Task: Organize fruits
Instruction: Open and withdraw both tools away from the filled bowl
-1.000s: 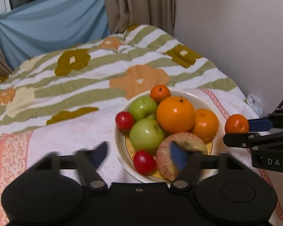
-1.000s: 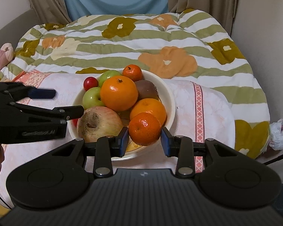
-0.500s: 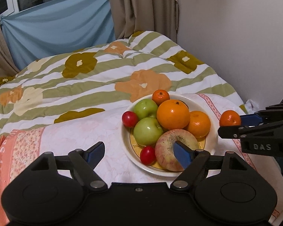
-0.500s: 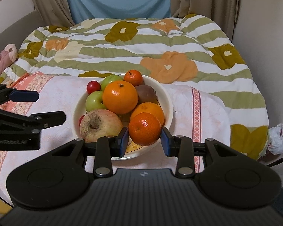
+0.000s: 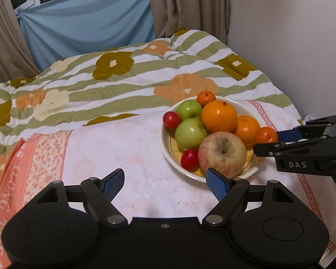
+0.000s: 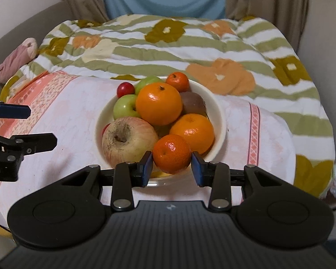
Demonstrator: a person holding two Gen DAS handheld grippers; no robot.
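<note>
Fruits sit heaped in a shallow cream ceramic bowl [image 6: 219, 121] on a pale pink floral cloth [image 5: 127, 148] spread over the bed. Right gripper [image 6: 171, 165] has its blue-padded fingers on either side of a small orange mandarin [image 6: 172, 153] at the bowl's near rim; the pads look to be touching the peel or just beside it, so whether the grip has closed I cannot tell. Left gripper [image 5: 165, 182] hangs spread wide and empty over the cloth, near the bowl's edge.

Step in hand, by my reading: placing or fetching this mandarin at the bowl. If placing, the next move calls for spreading the fingers and backing straight out without nudging the pile.

Neighbours in the bowl: a large blotchy red-yellow apple [image 6: 128, 142] just beside the mandarin on one side, a medium orange [image 6: 192, 132] touching it behind, a big round orange [image 6: 159, 106] on top of the heap, two green apples [image 5: 190, 133], two small red plum-like fruits [image 5: 171, 120], another small mandarin [image 6: 178, 81] at the far rim, and a brownish fruit [image 6: 193, 103].

In the way: the apple crowds the near finger; the heap is tight, and a bump could roll a fruit off. A striped floral quilt [image 6: 190, 42] lies beyond, with curtains [image 5: 188, 4] behind.
</note>
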